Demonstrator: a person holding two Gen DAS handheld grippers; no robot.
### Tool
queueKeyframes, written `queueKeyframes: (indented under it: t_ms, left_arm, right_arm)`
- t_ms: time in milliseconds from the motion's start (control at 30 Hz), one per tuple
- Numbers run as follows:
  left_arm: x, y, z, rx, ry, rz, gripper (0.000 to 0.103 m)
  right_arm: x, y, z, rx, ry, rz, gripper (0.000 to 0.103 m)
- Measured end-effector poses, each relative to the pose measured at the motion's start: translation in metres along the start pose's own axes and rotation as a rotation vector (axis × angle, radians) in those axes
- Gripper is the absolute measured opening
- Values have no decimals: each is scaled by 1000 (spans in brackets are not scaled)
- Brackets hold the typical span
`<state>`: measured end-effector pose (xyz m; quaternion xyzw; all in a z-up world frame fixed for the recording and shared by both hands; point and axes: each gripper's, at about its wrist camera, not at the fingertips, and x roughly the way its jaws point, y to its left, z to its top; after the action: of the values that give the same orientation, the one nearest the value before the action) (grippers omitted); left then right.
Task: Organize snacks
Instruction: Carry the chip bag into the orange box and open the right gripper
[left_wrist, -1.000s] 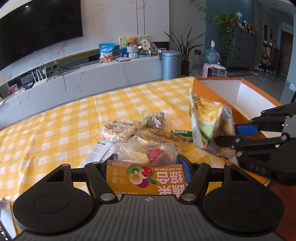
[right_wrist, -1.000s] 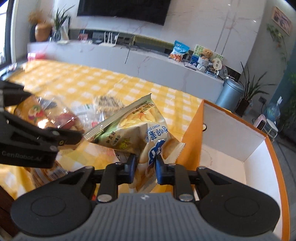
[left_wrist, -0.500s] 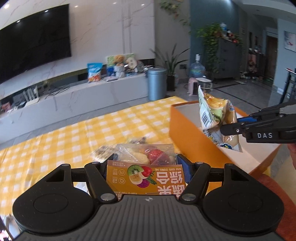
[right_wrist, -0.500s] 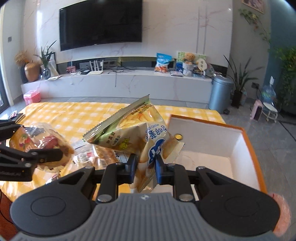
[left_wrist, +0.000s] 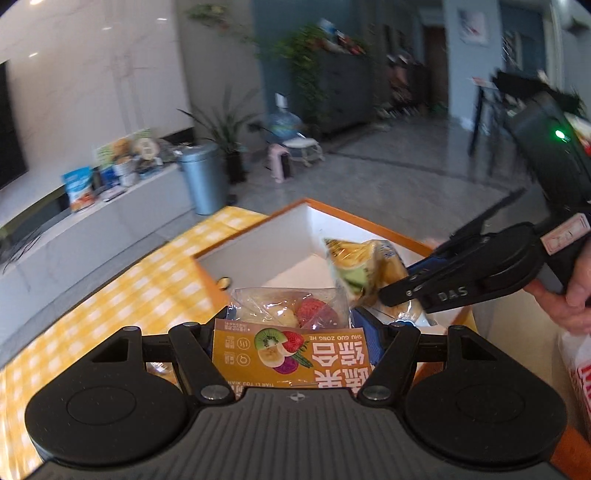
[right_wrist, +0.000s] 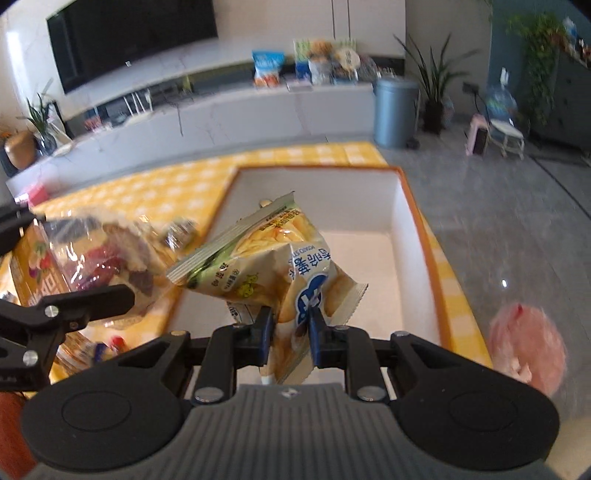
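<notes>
Fingers of the left gripper (left_wrist: 293, 334) stand wide apart yet clamp the broad orange dried-fruit packet (left_wrist: 291, 343) by its printed end, its clear part with fruit pieces sticking out ahead of them. Fingers of the right gripper (right_wrist: 290, 326) are nearly closed, pinching the yellow chip bag (right_wrist: 273, 258) by its lower seam, so the bag rises tilted ahead of them.

Both packets hang over the orange-rimmed white box (right_wrist: 402, 218), whose floor lies below and ahead of the right fingers and just beyond the left ones. In the left wrist view the chip bag (left_wrist: 364, 266) is just right of the fruit packet, and a person's hand (left_wrist: 569, 295) grips the right gripper's handle. Left of the right fingers, more snacks (right_wrist: 92, 347) lie on the yellow checked bench (right_wrist: 155, 192), beside the box.
</notes>
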<state>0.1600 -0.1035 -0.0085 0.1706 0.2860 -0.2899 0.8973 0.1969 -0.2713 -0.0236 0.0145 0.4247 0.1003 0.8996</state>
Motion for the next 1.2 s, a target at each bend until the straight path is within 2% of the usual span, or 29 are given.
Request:
queueKeyframes:
  t_ms: [200,300,433,567,733,967,1200]
  left_arm:
    - [37,-17,6,120,103,-62,78]
    - [52,-20,7,176,145,-73,78]
    - [64,-21,11,216,179,-113,78]
    - [70,-18,14,214,182,-166,78]
    - [81,-10,13,163,199,-252,78]
    - [112,-13,3,167,296,-245,78]
    - [125,-15,-2,175,370,-241,79]
  right_arm:
    - [23,-25,-1,-20,154,-26,18]
    - [30,-26,-1,-90,207,-48,18]
    - [40,-21,1,-185,276,-47,18]
    - [53,-19,4,-234,339,-30,18]
    - [60,-23,5,-277,380,-32,18]
    - [70,-18,8,-295,416,-18,16]
    - [77,-19,9,-316,431,2,16]
